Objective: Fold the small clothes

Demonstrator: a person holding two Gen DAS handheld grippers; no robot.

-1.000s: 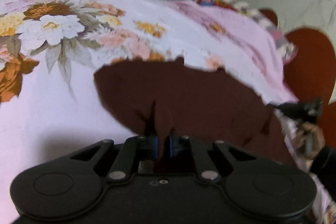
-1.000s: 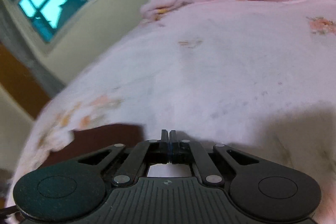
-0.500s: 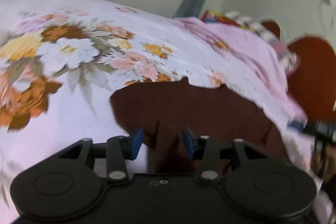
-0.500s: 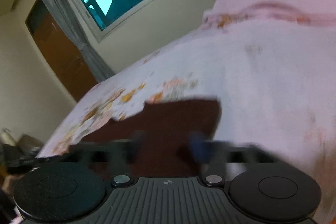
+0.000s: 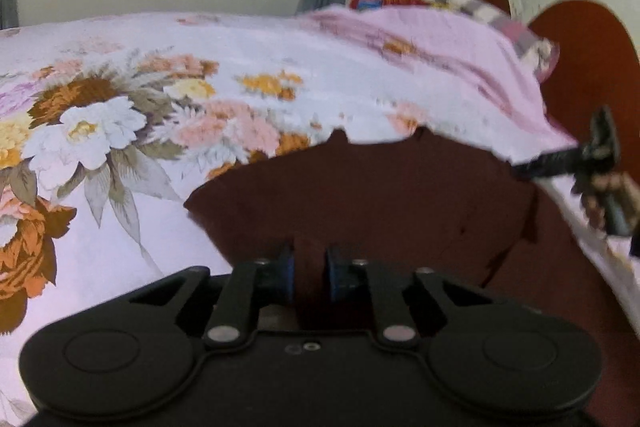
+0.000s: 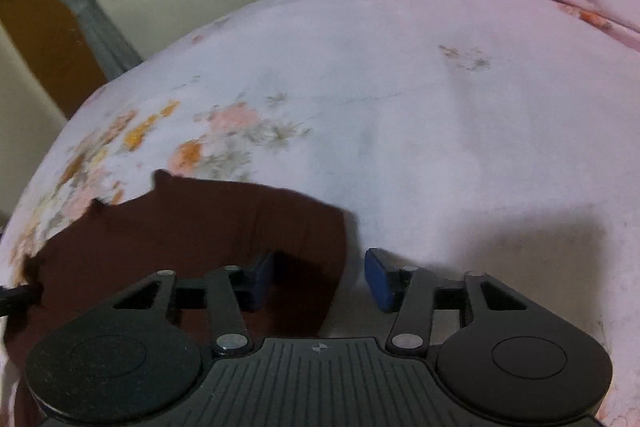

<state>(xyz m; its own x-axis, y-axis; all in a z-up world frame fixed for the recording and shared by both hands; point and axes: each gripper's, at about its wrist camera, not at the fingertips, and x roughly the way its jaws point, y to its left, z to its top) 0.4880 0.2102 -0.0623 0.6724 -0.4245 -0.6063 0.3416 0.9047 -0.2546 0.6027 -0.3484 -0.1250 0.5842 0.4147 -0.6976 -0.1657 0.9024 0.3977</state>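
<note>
I'm pinching a raised fold of the maroon garment (image 5: 380, 195) in my left hand-held gripper (image 5: 308, 273), jaws just closing onto it. My right hand-held gripper (image 6: 320, 277) is released, jaws just narrowing, straddling the garment's right edge without pressing it. The garment is lying spread on the floral bedsheet (image 5: 120, 115), near the bed's front edge.

Left tool (image 5: 308, 273) reclamped on garment (image 5: 380, 195)
</note>
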